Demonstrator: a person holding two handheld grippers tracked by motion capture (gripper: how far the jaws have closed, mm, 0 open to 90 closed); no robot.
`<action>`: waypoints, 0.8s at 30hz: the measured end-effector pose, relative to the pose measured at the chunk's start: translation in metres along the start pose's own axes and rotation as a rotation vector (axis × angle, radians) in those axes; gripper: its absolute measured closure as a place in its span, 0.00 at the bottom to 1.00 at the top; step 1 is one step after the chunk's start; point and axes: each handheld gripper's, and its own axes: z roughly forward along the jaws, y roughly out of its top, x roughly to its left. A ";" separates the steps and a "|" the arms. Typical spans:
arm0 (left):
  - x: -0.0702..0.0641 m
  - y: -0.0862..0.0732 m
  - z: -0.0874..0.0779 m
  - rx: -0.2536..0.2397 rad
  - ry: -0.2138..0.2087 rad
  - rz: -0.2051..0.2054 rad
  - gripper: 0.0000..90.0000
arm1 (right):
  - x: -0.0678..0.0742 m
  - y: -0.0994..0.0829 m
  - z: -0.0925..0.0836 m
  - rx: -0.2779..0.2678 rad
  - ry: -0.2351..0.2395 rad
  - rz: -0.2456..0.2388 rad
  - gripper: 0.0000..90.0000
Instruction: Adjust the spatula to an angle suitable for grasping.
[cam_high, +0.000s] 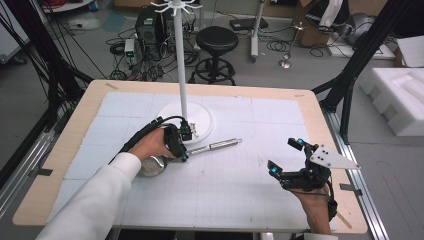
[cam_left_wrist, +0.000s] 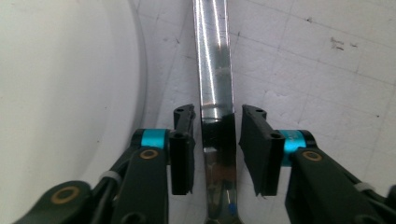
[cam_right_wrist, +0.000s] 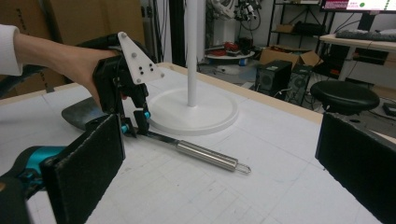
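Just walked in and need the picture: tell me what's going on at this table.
A person works with two handheld grippers. The left gripper is down over a metal spatula lying on the white mat beside the round base of a white stand. Its jaws straddle the flat shank, with narrow gaps still showing, so no grip yet. The right gripper waits open, off to the side.

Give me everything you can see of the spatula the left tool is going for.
The spatula lies flat on the white mat, just in front of the stand's round base. It looks like polished steel: a broad blade, a flat narrow neck and a round tubular handle ending in a small hanging loop. The left tool straddles the neck, jaws either side with slim gaps showing, so not yet clamped. Whether its edge touches the base, I cannot tell.
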 end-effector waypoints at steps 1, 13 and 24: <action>0.000 0.000 0.000 0.004 0.002 -0.001 0.76 | 0.000 0.000 0.000 0.001 0.000 -0.002 0.00; -0.002 0.004 0.000 0.032 0.009 -0.056 0.83 | -0.001 0.000 0.001 0.000 0.000 0.001 0.00; -0.002 0.001 -0.008 0.033 0.001 -0.044 0.83 | -0.001 -0.001 0.001 0.001 0.003 -0.002 0.00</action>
